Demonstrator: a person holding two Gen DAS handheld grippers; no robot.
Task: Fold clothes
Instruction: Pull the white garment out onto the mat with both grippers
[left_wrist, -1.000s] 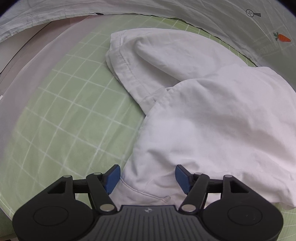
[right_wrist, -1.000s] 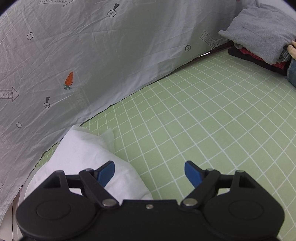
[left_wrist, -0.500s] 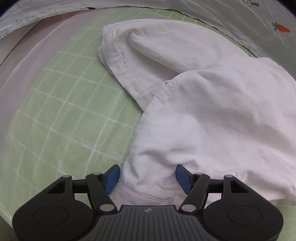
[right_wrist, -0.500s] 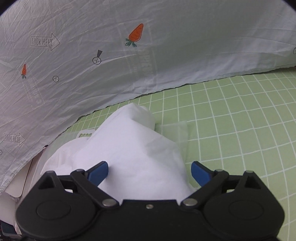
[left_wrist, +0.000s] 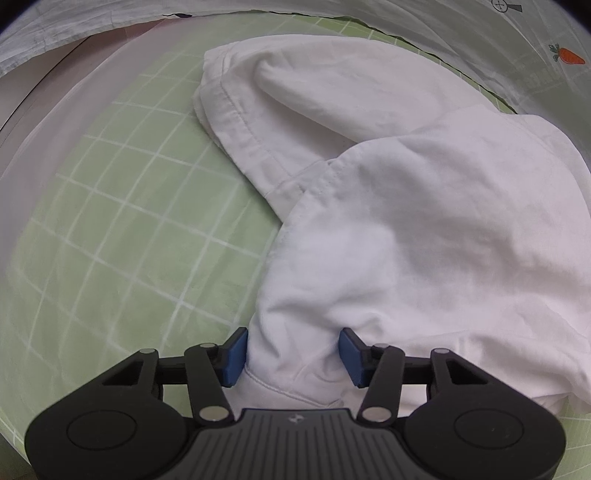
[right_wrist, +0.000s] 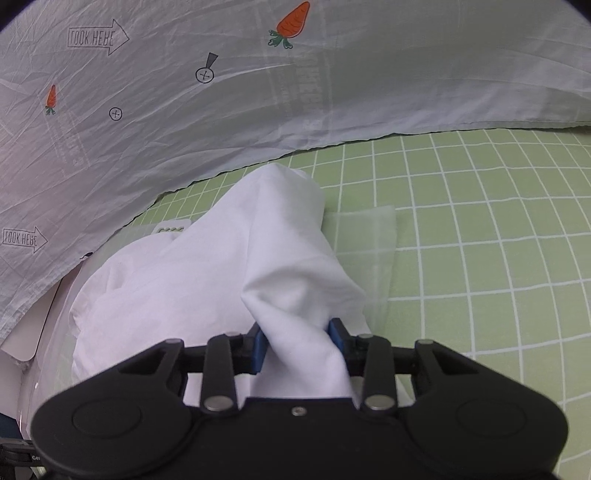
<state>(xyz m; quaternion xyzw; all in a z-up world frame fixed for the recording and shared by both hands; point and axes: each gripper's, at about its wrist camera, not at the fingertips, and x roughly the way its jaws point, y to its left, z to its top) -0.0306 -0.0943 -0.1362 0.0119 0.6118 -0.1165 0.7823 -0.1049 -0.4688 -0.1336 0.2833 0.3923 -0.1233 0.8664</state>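
- the right gripper (right_wrist: 299, 345) used to look across the bare green bed, and now it has swung over to the white garment (right_wrist: 207, 280). its jaws have just been closing and now pinch a bunched fold of the cloth.
- the left gripper (left_wrist: 291, 350) has stayed in its place. its jaws have just been closing too, about halfway, with the cloth's hem edge between them. the blue pads (left_wrist: 234, 350) look like they touch the cloth on both sides.
- the folding looks like it is only starting. both ends look held, but nothing is laid flat yet.
- the garment is white, soft and lumpy. it lies in a heap on the green checked sheet (left_wrist: 110, 229), near the edge where the grey carrot cloth (right_wrist: 258, 92) hangs.
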